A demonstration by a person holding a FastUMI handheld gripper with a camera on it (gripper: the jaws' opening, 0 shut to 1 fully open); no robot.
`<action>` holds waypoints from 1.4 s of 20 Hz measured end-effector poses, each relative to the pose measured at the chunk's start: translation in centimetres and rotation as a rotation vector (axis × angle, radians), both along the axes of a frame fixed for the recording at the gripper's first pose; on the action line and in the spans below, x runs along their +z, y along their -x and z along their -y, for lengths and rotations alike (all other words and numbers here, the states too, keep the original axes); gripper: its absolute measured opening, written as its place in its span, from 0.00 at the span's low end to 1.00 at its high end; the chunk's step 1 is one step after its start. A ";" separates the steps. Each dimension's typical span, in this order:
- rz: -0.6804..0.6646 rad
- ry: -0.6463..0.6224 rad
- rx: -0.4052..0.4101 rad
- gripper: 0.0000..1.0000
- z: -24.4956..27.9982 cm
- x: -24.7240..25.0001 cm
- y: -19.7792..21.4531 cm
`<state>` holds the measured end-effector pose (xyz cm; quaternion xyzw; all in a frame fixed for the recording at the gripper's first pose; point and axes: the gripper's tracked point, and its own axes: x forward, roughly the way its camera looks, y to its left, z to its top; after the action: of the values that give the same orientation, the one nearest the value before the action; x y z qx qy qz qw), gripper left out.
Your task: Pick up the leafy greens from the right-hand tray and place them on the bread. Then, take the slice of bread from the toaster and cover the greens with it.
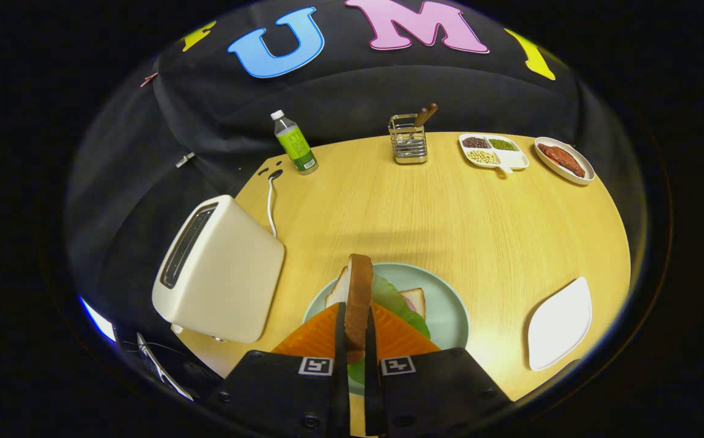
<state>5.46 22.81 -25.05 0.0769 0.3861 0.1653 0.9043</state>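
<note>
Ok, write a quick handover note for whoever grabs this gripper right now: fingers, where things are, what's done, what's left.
Gripper: shut on the brown-crusted slice of bread, held on edge between both fingers.
Pale green round plate: just ahead of the fingers, under the held slice; on it the bottom slice of bread with the leafy greens already laid on top.
Cream toaster: beside the plate, slot looks empty.
White leaf-shaped tray: on the plate's other side, greens already taken from it.
Done: greens placed, slice taken from toaster.
Left: lower the slice flat over the greens and release.
</note>
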 end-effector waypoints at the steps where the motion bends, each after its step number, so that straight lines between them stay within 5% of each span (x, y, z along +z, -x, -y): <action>1: -0.005 0.019 -0.006 0.17 0.5 -0.4 0.1; 6: -0.015 0.116 0.004 0.39 3.0 -2.0 0.1; 9: 0.038 0.210 0.017 0.65 5.4 -0.7 0.0; 12: 0.115 0.238 0.020 0.69 7.5 2.1 0.2; 14: 0.169 0.242 0.005 0.96 9.1 4.4 0.3; 15: 0.201 0.235 -0.010 1.00 10.0 5.7 0.3; 20: 0.342 0.107 -0.117 0.99 13.8 13.8 -0.3; 28: 0.618 0.066 -0.179 0.99 22.5 26.4 -1.1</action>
<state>6.59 0.26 1.37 0.0274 0.0899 0.0882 0.9917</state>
